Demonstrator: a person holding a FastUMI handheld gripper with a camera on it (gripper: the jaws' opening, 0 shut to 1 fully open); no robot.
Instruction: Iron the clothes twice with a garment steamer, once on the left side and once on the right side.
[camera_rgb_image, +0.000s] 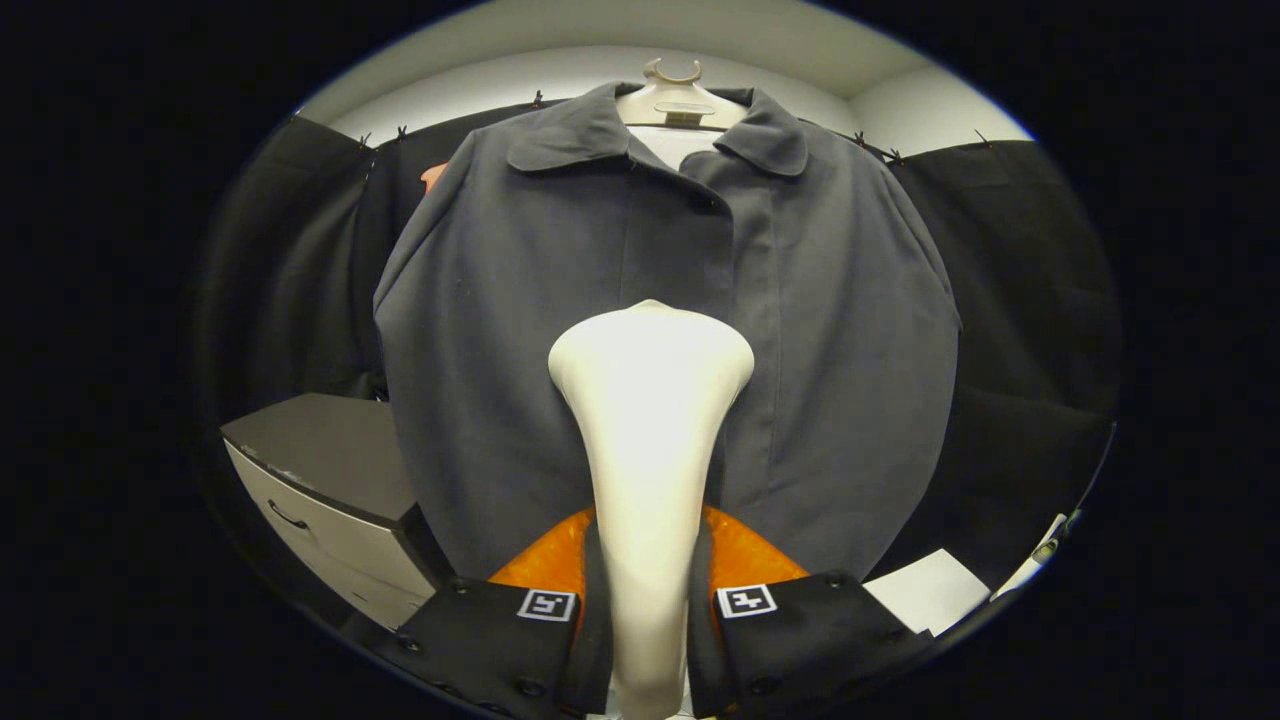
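Observation:
A dark grey collared shirt (520, 300) hangs buttoned on a pale hanger (672, 95) in front of me. My gripper (648, 600) is shut on the white garment steamer (650, 420), both fingers pressing its handle from either side. The steamer's wide head points up and away from me, against the middle of the shirt over the button placket, roughly at chest to waist height. The steamer hides the lower part of the placket.
A grey drawer cabinet (330, 480) with a dark handle stands low to the left of the shirt. White sheets of paper (925, 590) and a slim white object (1040, 555) lie low to the right. Black cloth walls close in behind and on both sides.

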